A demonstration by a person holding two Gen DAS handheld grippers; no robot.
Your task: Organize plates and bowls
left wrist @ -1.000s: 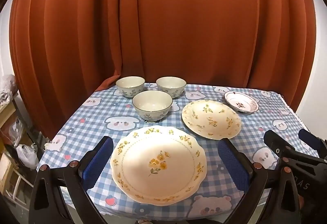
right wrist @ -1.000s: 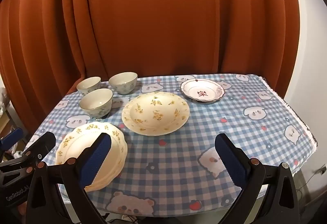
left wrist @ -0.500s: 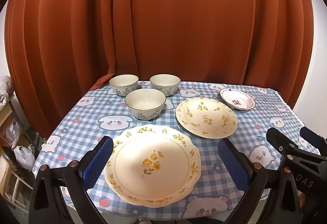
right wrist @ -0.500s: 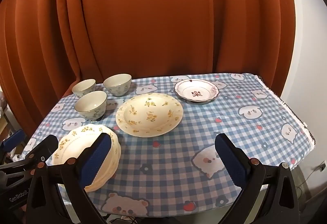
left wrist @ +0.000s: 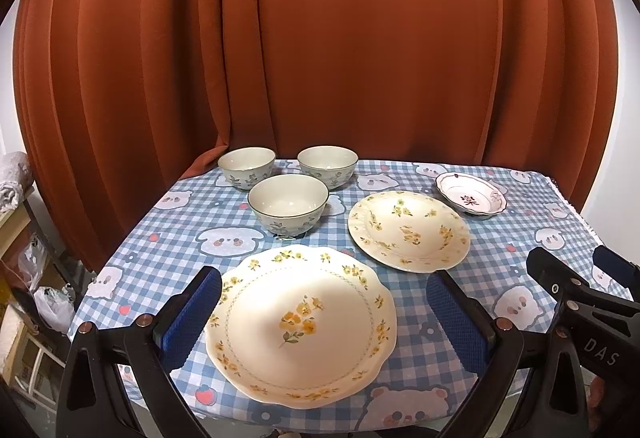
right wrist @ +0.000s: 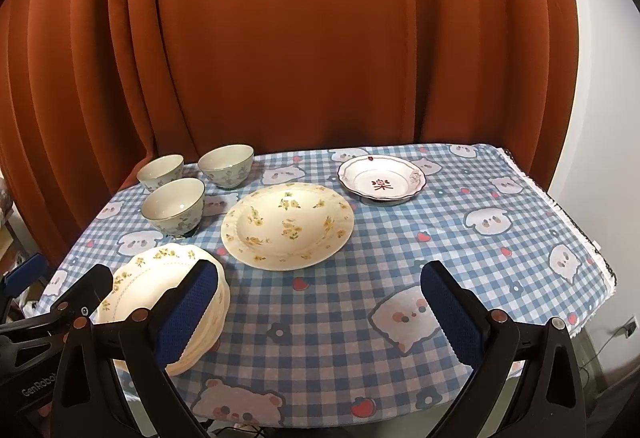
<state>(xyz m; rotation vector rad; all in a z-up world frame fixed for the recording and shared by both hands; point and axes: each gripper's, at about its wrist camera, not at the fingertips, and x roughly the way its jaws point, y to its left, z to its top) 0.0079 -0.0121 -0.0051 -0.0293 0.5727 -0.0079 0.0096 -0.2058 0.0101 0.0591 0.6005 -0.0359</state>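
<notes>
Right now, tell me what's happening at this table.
A person holds two grippers over a checked tablecloth, both open and empty. The left gripper hovers above the near scalloped plate; the right gripper hangs over bare cloth. Nothing is stacked yet: three bowls sit at the back left, a yellow-flowered plate mid-table, and a small red-marked dish behind it.

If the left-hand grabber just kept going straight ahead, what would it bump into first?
Probably the scalloped plate, which lies between the left gripper's open jaws on the tablecloth. If it passed above that, the nearest bowl comes next; depth is unclear.
</notes>
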